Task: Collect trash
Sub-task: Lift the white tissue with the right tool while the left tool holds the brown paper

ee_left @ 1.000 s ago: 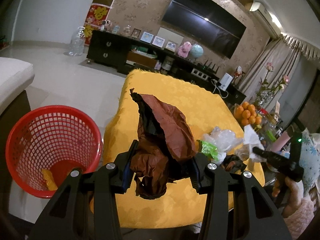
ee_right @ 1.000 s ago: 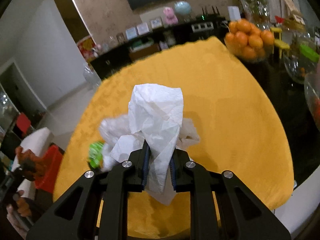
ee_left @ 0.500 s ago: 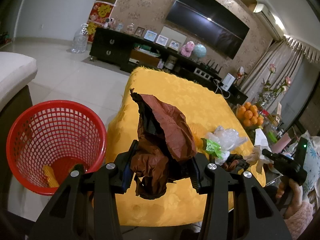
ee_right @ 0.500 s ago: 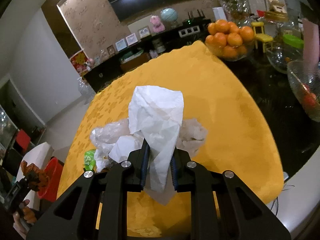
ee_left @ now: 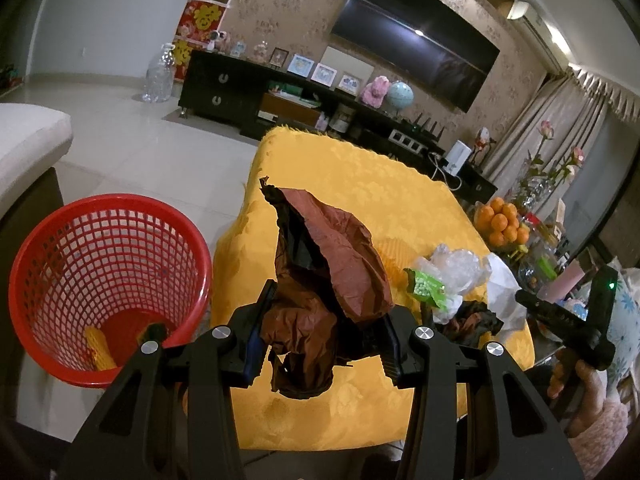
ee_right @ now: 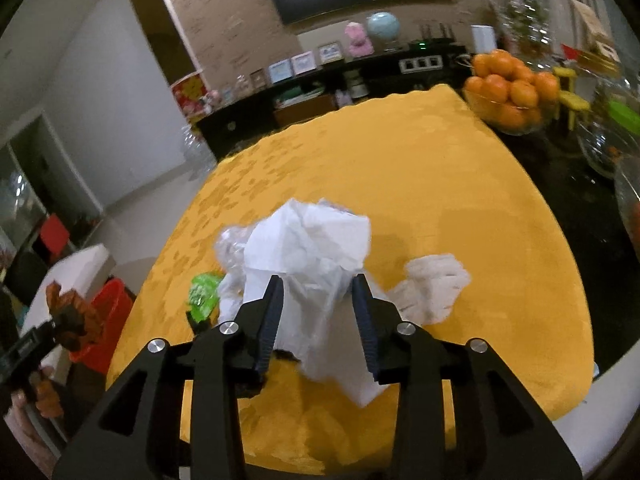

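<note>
My left gripper (ee_left: 326,330) is shut on a crumpled brown paper (ee_left: 324,276), held in the air beside the yellow-clothed table (ee_left: 360,184). The red mesh basket (ee_left: 100,280) stands on the floor to the left, with a yellow scrap inside. My right gripper (ee_right: 318,308) is open, its fingers (ee_right: 272,312) either side of a white tissue (ee_right: 312,256) that rests on the trash pile. The pile also holds clear plastic (ee_left: 460,268), a green wrapper (ee_left: 428,290), dark paper (ee_left: 472,318) and another crumpled tissue (ee_right: 434,284).
A bowl of oranges (ee_right: 508,96) and glass bowls (ee_right: 608,140) stand on the dark table to the right. A white sofa arm (ee_left: 28,148) is left of the basket. A TV cabinet (ee_left: 280,104) lines the far wall.
My right gripper has opened and let go of the white tissue, which dropped onto the pile. My left gripper still holds the brown paper and has shifted slightly toward the basket.
</note>
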